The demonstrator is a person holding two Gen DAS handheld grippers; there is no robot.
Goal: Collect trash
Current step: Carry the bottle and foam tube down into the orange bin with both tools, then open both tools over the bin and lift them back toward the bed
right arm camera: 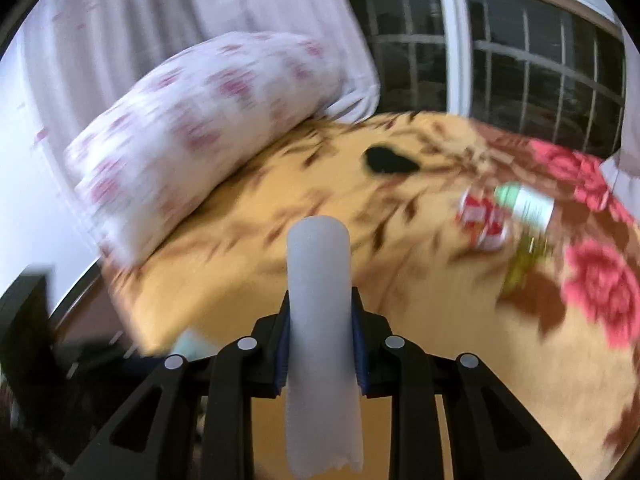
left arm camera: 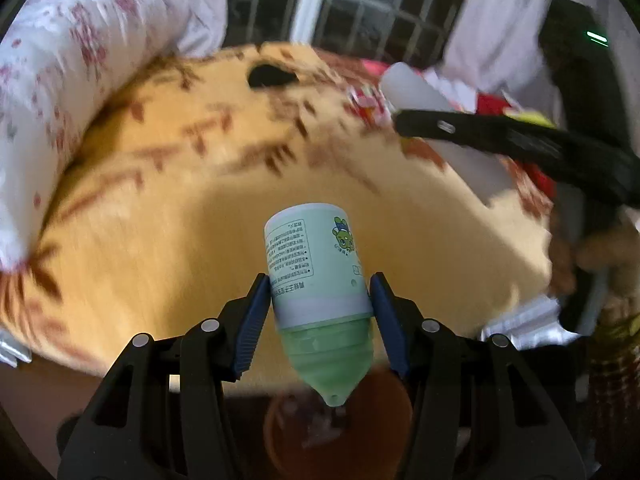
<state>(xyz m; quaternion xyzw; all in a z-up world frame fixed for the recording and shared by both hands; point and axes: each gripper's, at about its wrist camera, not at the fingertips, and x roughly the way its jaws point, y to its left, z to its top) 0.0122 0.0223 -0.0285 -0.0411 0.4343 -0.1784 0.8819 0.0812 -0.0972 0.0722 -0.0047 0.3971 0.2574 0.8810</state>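
— Pale green plastic fills the left wrist view: a small green bottle (left arm camera: 320,276), printed with a cartoon figure and held nozzle-down, sits clamped between the blue pads of the left gripper (left arm camera: 320,300), its tip hanging above a reddish-brown bin (left arm camera: 380,420) beside the bed.

— And the right gripper (right arm camera: 320,344)?

— Its jaws are closed on a white tube (right arm camera: 320,320) of frosted, papery material with a ragged lower edge, carried above the orange floral blanket (right arm camera: 280,264) that covers the bed. The left view shows the same tube (left arm camera: 424,104) out to the right, well apart from the bottle.

— So which step is in hand?

— Both pieces appear to be lifted clear of the blanket, so the carrying stage seems under way, with the bottle closest to disposal. The next move likely calls for lining its nozzle up over the bin's mouth and releasing the left jaws, then swinging the tube across to follow.

— Anything left on the bed?

— Blurred in the right view, a red-and-white packet (right arm camera: 484,220) and what looks like another green-capped bottle (right arm camera: 528,204) lie on the blanket near the red flowers, with a dark object (right arm camera: 390,162) farther back towards the floral pillow (right arm camera: 200,136). Those seem to await a further trip.
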